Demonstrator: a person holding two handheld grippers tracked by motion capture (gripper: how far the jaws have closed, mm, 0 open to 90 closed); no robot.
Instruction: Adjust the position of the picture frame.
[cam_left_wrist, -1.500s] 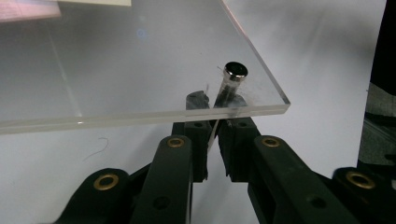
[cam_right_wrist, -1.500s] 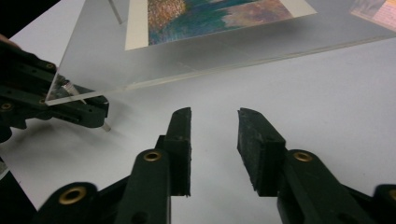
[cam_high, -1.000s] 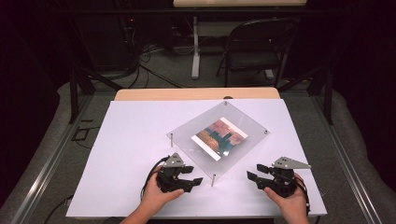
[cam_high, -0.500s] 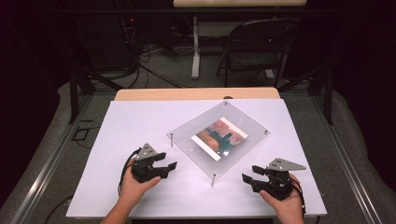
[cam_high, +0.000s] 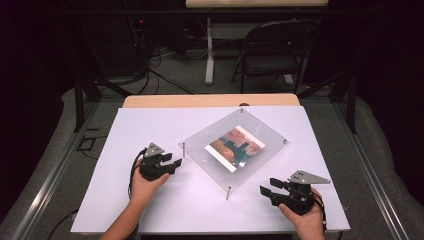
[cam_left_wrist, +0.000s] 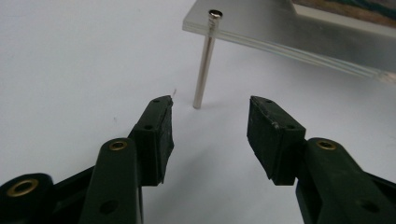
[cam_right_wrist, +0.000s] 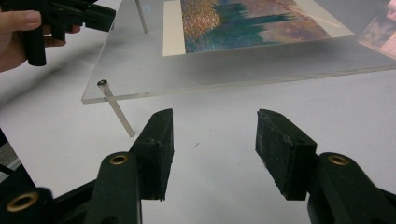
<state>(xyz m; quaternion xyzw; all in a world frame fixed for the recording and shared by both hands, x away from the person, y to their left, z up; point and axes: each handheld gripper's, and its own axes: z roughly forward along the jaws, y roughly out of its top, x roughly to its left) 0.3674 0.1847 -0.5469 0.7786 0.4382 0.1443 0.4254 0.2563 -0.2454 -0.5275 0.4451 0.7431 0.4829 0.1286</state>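
Observation:
A clear acrylic plate (cam_high: 235, 150) holding a colourful picture (cam_high: 235, 148) stands on thin metal legs in the middle of the white table (cam_high: 150, 125). My left gripper (cam_high: 172, 164) is open and points at the plate's left corner leg (cam_high: 183, 150). In the left gripper view that leg (cam_left_wrist: 203, 70) rises just beyond the open jaws (cam_left_wrist: 210, 112). My right gripper (cam_high: 267, 189) is open to the right of the near corner leg (cam_high: 228, 192). In the right gripper view the plate's edge (cam_right_wrist: 233, 74) and that leg (cam_right_wrist: 119, 112) lie ahead of the open gripper (cam_right_wrist: 215, 121).
The other hand with the left gripper (cam_right_wrist: 60, 18) shows at the top left of the right gripper view. A folding chair (cam_high: 275, 50) and a second table's leg (cam_high: 210, 50) stand on the floor beyond the table. Cables (cam_high: 165, 55) lie on the floor.
My left gripper has moved left and farther up the table, from near the front leg to beside the left corner leg. The right gripper has barely shifted.

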